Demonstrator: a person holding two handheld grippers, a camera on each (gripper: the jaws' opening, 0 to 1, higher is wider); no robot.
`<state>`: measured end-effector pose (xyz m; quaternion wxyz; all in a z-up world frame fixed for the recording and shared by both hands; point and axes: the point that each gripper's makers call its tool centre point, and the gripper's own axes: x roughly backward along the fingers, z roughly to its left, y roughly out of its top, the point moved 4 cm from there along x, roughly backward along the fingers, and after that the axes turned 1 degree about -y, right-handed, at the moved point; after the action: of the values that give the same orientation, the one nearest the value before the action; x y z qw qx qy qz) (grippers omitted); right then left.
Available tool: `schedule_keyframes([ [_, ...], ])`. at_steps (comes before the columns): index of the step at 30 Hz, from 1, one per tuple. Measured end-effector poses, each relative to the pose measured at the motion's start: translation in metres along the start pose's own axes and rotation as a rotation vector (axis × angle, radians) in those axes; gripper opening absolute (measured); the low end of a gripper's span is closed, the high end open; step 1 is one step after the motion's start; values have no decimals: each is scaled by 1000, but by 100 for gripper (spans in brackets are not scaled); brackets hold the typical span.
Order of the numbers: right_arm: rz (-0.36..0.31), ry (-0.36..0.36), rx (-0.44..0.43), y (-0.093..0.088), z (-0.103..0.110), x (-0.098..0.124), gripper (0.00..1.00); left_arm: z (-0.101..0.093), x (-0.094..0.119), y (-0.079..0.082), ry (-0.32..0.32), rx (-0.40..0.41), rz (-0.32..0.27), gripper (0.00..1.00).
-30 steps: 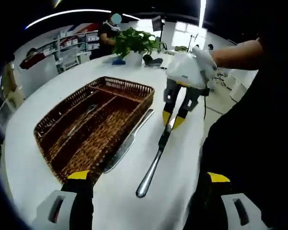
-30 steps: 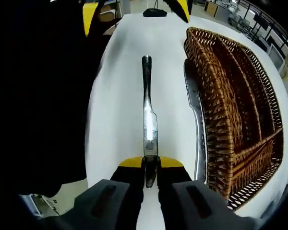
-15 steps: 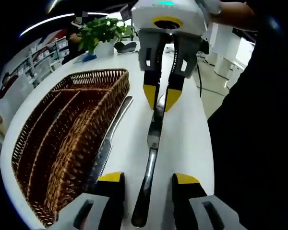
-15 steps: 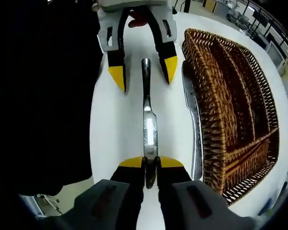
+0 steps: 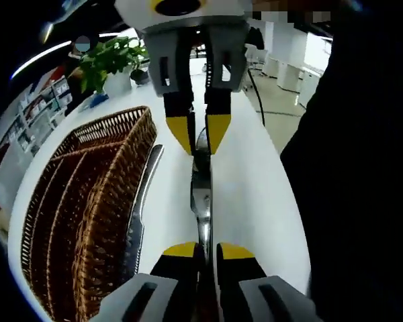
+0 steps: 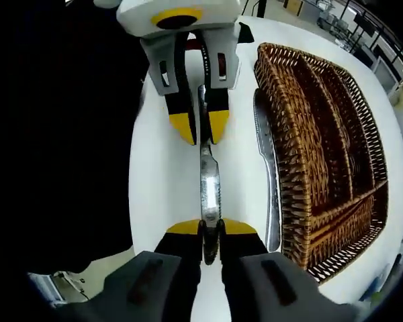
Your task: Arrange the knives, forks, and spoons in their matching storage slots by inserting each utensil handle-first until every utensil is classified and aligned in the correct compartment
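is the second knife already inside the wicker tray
No, the second knife lies on the white table, alongside the outer wall of the wicker tray, not in any compartment.

The left gripper [image 5: 201,251] and right gripper [image 6: 210,228] face each other; both jaws stand nearly closed.

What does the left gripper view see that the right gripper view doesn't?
The left gripper view has a green leafy plant at the white table's far end. The right gripper view has grey office furniture beyond the table. Both have the brown wicker basket, a silver metal knife lying beside it, and a second silver knife pinched by the left tool at one end and the right tool at the other.
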<state>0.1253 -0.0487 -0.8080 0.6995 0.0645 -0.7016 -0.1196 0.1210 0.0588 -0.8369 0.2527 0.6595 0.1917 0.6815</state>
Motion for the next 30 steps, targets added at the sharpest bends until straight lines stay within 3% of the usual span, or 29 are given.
schedule_keyframes([
  [7,-5,9,-13,-1,1,1,8,1,3,1,-14,65,-22,5],
  [12,-45,18,-44,-2,1,1,9,-1,4,2,-26,103,-28,4],
  [17,-89,50,-77,2,6,-1,25,1,8,8,-24,125,-57,4],
  [22,-109,30,-5,6,9,-7,20,-2,14,20,-56,114,-91,4],
  [23,-107,26,-3,6,9,-7,13,-1,15,24,-59,121,-111,4],
  [24,-114,30,57,8,9,-7,13,-2,15,24,-62,118,-109,4],
  [30,-155,21,25,13,6,-3,12,-3,10,16,-44,89,-91,6],
])
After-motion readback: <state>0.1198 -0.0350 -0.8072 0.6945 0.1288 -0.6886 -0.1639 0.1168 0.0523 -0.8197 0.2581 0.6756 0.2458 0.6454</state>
